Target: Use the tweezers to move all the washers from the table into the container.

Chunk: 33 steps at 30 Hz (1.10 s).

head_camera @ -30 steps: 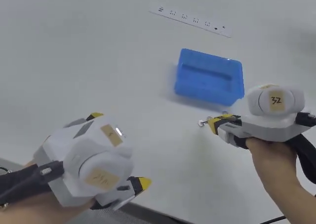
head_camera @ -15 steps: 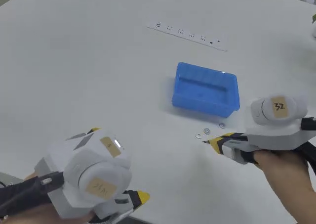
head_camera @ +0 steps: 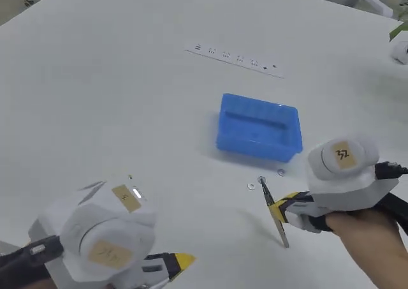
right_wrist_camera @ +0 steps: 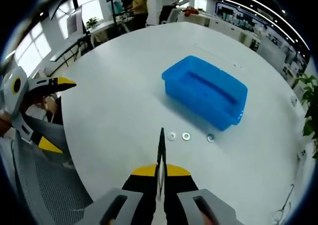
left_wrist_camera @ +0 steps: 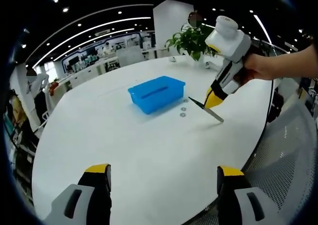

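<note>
Step in hand: the approach to a first washer; nothing is picked up yet, and no washer can be seen in the container.
Right tool: the right tool (right_wrist_camera: 161, 171) has its jaws pressed together on the tweezers (right_wrist_camera: 161, 148), which point forward past its yellow tips.
Tweezers: the tip sits just short of the washers in the right gripper view. I cannot tell whether it touches the table (right_wrist_camera: 114, 86), or whether the two points are apart.
Washers: three washers (right_wrist_camera: 186, 135) lie flat in a loose row on the table, just in front of the container and apart from each other.
Container: the blue container (right_wrist_camera: 206, 93) stands open-topped beyond the washers, near them but not touching.
Left tool: the left tool (left_wrist_camera: 164, 178) hovers near the table edge with jaws spread, holding nothing, well apart from the work.
Next move, as a judgement: bring the points down over the nearest washer and pinch its rim. The washer is thin and the table smooth, so it may slide away. Then lift it and carry it over the container wall before letting go.
</note>
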Each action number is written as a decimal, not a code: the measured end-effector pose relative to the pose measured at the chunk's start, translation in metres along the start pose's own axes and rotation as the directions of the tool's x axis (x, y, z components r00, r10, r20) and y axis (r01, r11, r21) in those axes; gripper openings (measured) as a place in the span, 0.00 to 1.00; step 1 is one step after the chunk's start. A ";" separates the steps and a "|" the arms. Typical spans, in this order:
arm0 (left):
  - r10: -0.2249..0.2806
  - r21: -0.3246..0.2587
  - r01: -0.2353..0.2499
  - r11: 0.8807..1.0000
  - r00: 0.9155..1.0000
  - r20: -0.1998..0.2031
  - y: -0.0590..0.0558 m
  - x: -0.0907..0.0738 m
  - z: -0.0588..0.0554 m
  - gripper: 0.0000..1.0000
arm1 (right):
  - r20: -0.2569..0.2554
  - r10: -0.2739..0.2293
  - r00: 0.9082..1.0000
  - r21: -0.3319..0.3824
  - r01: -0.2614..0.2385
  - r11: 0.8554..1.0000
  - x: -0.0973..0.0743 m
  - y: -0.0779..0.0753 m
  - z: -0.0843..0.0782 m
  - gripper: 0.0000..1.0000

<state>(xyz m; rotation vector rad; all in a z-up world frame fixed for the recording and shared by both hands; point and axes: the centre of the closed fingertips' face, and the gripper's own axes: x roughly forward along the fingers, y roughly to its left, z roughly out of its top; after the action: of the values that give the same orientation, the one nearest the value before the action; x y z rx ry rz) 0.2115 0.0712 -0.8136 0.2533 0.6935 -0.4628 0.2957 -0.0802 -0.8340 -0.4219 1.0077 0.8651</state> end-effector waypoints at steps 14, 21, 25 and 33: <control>-0.057 0.056 0.055 0.997 0.997 0.042 0.001 0.007 0.023 0.66 | 0.108 0.099 0.989 -0.012 -0.098 0.995 0.007 0.037 -0.001 0.00; -0.165 0.168 0.159 0.973 0.986 0.021 -0.012 0.027 0.042 0.47 | 0.177 0.138 0.975 -0.086 -0.124 0.989 -0.004 0.055 0.004 0.00; -0.234 0.246 0.225 0.943 0.972 0.008 -0.026 0.036 0.048 0.31 | 0.203 0.160 0.966 -0.096 -0.143 0.985 -0.007 0.068 0.004 0.00; -0.421 0.222 0.420 0.880 0.906 -0.046 -0.060 0.046 0.053 0.21 | 0.232 0.161 0.959 -0.159 -0.125 0.979 -0.008 0.085 0.002 0.00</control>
<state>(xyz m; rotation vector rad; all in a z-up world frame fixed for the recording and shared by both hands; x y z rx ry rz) 0.2430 -0.0161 -0.8090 0.3185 0.6930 -0.9645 0.2280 -0.0308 -0.8198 -0.3563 0.7576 1.0968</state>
